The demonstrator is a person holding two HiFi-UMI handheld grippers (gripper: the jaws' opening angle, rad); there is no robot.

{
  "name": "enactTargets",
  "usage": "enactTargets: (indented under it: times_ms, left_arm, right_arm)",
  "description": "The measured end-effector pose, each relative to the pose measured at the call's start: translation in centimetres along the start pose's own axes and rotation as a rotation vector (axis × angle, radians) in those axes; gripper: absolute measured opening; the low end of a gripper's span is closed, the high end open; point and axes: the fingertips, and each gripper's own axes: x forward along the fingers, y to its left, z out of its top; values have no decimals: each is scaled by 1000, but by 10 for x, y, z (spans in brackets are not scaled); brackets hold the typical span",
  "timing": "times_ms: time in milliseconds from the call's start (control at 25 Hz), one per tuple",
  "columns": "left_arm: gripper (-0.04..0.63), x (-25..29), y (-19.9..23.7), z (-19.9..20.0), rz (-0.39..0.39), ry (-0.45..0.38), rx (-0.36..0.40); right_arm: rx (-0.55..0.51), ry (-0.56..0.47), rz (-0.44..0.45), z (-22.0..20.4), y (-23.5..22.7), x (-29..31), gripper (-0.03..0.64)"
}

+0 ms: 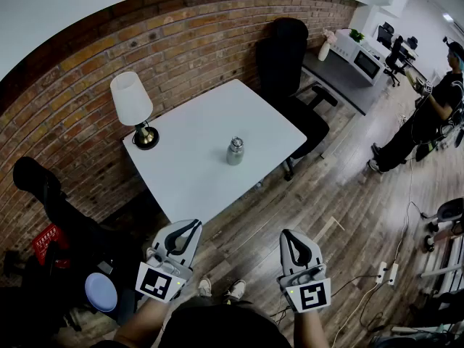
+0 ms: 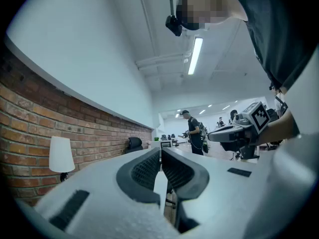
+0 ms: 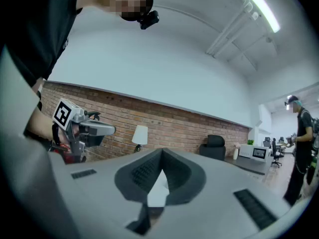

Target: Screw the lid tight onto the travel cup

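Observation:
A small metal travel cup (image 1: 235,151) with a lid on top stands upright near the middle of the white table (image 1: 196,133). Both grippers are held well short of the table, over the wooden floor. My left gripper (image 1: 193,225) is shut with nothing between its jaws. My right gripper (image 1: 288,234) is also shut and empty. In the left gripper view the jaws (image 2: 160,151) meet at the tips, and the right gripper's marker cube (image 2: 259,114) shows at the right. In the right gripper view the jaws (image 3: 162,153) are closed, with the left gripper's marker cube (image 3: 63,113) at the left.
A white table lamp (image 1: 133,107) stands at the table's far left corner. A black office chair (image 1: 290,71) sits behind the table against the brick wall. Another person (image 1: 428,114) stands at the far right. Cables and a power strip (image 1: 388,272) lie on the floor.

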Motion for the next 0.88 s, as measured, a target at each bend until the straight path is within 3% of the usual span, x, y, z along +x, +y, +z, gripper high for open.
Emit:
enactTargets:
  times_ms: [320,880]
  left_arm:
    - [32,2,-12,3,6,6,11]
    - [34,16,-40,11,113,4,65]
  right_arm:
    - [20,-7,6,0,-6,-8,12]
    - [88,-42,72,-22,-46,-27,12]
